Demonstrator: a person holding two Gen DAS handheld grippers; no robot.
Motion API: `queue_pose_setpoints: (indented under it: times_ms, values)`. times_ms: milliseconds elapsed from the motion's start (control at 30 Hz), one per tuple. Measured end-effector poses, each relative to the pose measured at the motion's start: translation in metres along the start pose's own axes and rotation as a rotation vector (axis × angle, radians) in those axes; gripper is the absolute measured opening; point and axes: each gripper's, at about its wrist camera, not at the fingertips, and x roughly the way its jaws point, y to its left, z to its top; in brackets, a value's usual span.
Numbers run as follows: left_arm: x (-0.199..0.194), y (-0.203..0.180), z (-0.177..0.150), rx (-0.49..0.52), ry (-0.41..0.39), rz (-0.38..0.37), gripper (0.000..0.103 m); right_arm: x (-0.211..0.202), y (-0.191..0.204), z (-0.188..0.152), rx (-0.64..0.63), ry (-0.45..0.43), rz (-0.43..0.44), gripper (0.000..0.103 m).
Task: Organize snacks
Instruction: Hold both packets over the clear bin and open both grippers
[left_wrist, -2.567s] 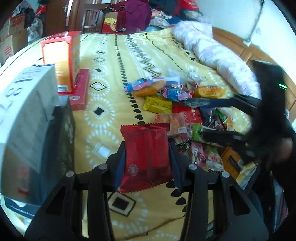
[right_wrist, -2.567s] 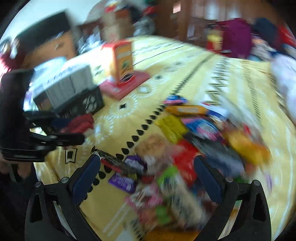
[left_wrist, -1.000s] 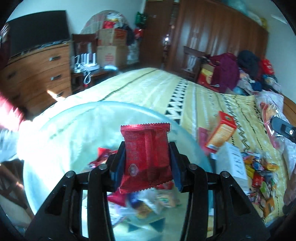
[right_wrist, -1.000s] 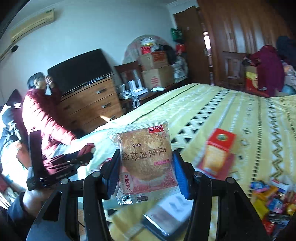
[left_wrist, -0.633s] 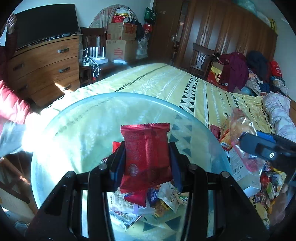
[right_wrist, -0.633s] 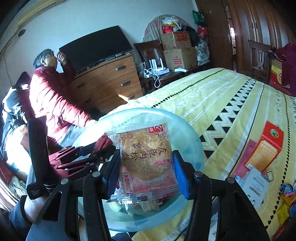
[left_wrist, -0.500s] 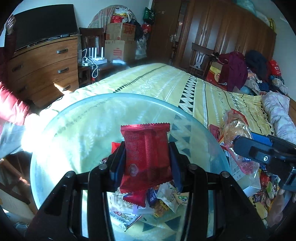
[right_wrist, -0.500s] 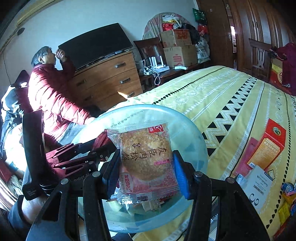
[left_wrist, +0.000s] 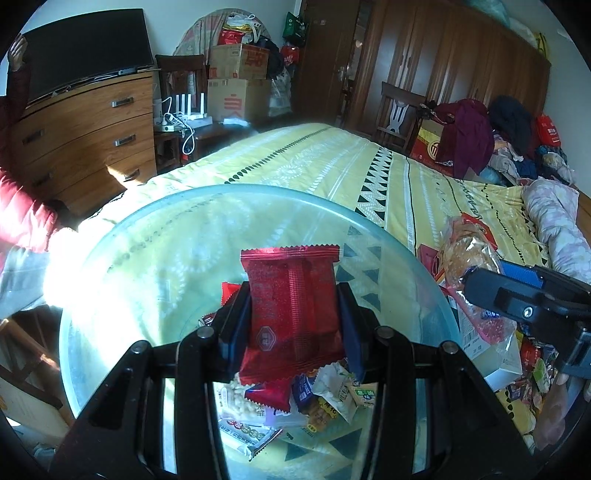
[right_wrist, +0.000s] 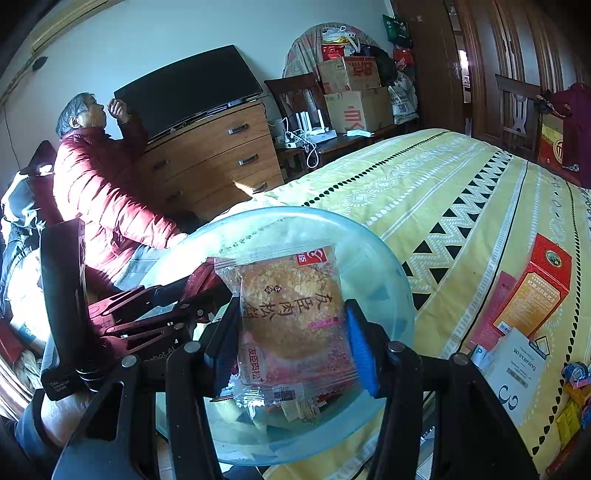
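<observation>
My left gripper (left_wrist: 293, 325) is shut on a red snack packet (left_wrist: 291, 314), held upright over a clear pale-blue plastic bowl (left_wrist: 122, 266) that sits on the yellow bedspread. Several wrapped snacks (left_wrist: 314, 402) lie in the bowl's bottom. My right gripper (right_wrist: 291, 347) is shut on a clear-wrapped round meat-floss cake (right_wrist: 291, 314), also above the bowl (right_wrist: 384, 280). In the left wrist view the right gripper (left_wrist: 524, 295) shows at the right edge with the cake (left_wrist: 469, 251). In the right wrist view the left gripper (right_wrist: 199, 291) comes in from the left with the red packet.
A pile of loose snacks (left_wrist: 532, 373) lies on the bed at the right beside a white box (right_wrist: 517, 373) and an orange-red carton (right_wrist: 535, 291). A person in a red jacket (right_wrist: 99, 199) sits left of the bed by a wooden dresser (right_wrist: 214, 162).
The right gripper has swung in with the cake to hang over the bowl. The left gripper with the red packet has stayed almost still over the bowl.
</observation>
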Motion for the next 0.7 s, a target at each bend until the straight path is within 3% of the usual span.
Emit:
queue_pose_setpoints:
  times_ms: [700]
  values:
    - [0.0032,-0.0001,-0.0003,0.005,0.009,0.005,0.045,0.0022,0.0007,0.0007,-0.002,0.005,0.004,0.057]
